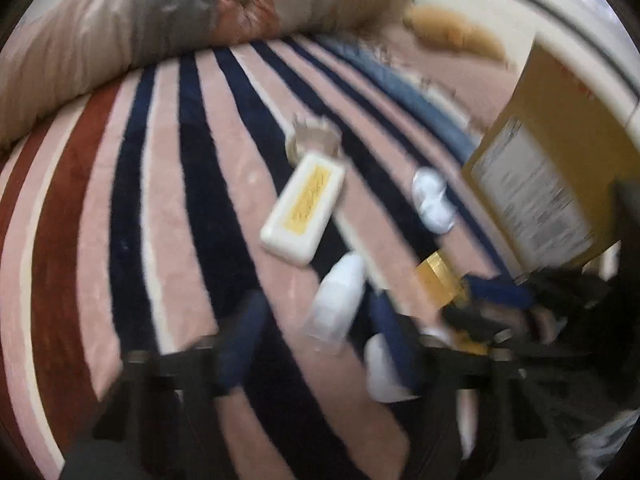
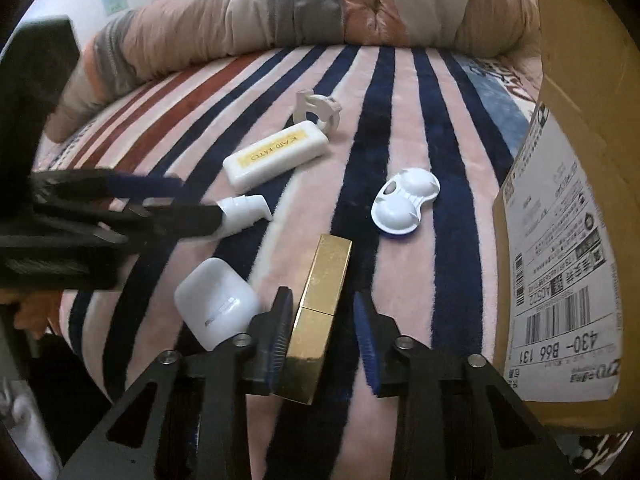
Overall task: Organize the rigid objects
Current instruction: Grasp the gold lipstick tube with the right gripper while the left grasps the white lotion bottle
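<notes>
On the striped blanket [image 2: 400, 128] lie a white case with a yellow label [image 2: 276, 155], a white ring-shaped clip [image 2: 318, 110], a white contact lens case [image 2: 404, 202], a white earbud case [image 2: 216, 302], a white pump bottle [image 2: 244, 210] and a gold box [image 2: 320, 316]. My right gripper [image 2: 324, 320] is open, its fingers on either side of the gold box. My left gripper [image 1: 316, 308] is open around the pump bottle [image 1: 336, 300]; it also shows in the right wrist view [image 2: 168, 200]. The left wrist view is blurred.
A cardboard box with a shipping label [image 2: 568, 240] stands at the right edge of the bed; it also shows in the left wrist view [image 1: 540, 184]. A rolled quilt [image 2: 320, 8] lies along the far side. A dark object [image 2: 36, 92] stands at the left.
</notes>
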Demonstrator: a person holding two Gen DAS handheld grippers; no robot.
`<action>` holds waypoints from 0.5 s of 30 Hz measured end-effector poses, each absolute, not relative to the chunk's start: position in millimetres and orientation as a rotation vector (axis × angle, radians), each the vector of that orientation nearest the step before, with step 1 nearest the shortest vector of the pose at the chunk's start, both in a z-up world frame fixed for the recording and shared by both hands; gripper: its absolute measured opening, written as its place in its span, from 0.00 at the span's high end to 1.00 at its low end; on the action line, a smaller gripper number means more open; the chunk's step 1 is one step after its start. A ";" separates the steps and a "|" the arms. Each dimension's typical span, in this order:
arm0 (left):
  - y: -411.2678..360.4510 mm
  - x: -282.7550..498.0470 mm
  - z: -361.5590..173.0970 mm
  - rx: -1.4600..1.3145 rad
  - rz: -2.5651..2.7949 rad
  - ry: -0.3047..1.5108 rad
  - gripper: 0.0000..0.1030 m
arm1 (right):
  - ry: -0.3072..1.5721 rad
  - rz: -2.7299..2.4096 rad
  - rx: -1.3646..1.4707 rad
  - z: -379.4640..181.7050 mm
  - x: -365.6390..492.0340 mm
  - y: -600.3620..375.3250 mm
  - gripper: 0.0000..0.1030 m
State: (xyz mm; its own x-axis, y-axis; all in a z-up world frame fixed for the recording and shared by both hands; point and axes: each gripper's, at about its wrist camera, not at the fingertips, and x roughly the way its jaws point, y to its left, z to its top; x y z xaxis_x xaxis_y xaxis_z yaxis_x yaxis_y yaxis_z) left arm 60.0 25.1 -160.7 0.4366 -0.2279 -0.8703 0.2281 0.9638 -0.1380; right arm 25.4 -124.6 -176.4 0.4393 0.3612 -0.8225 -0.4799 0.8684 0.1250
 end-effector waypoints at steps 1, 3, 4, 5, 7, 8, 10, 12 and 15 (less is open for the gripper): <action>23.0 63.4 -166.5 0.013 -0.276 1.099 0.66 | 0.987 0.524 -0.140 -176.7 25.8 -124.9 0.83; 21.8 66.8 -168.4 0.016 -0.275 1.091 0.67 | 0.984 0.519 -0.159 -176.7 24.6 -124.7 0.84; 21.6 68.1 -168.0 0.013 -0.279 1.083 0.67 | 0.984 0.516 -0.164 -176.6 24.3 -124.4 0.84; 21.3 69.7 -168.3 0.009 -0.281 1.077 0.67 | 0.987 0.517 -0.165 -175.6 21.9 -122.9 0.84; 20.6 72.2 -170.0 0.011 -0.282 1.067 0.67 | 0.993 0.522 -0.171 -181.1 23.3 -118.6 0.84; 19.0 72.7 -171.2 0.018 -0.283 1.062 0.67 | 0.996 0.520 -0.167 -182.8 26.1 -117.9 0.84; 17.1 71.5 -171.4 0.024 -0.283 1.054 0.77 | 0.984 0.515 -0.166 -180.1 25.1 -118.1 0.86; 19.0 73.3 -169.3 0.017 -0.276 1.051 0.79 | 0.968 0.517 -0.178 -176.2 22.0 -117.3 0.87; 23.9 71.5 -166.2 -0.009 -0.273 1.049 0.79 | 0.942 0.537 -0.170 -166.0 15.0 -118.1 0.87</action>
State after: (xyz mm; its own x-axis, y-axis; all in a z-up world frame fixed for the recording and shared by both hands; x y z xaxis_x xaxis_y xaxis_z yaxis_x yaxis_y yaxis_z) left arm 71.5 23.9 -166.2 0.4680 -0.2273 -0.8540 0.2184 0.9661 -0.1374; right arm 15.0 -118.1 -166.0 0.4690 0.3628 -0.8052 -0.5077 0.8568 0.0904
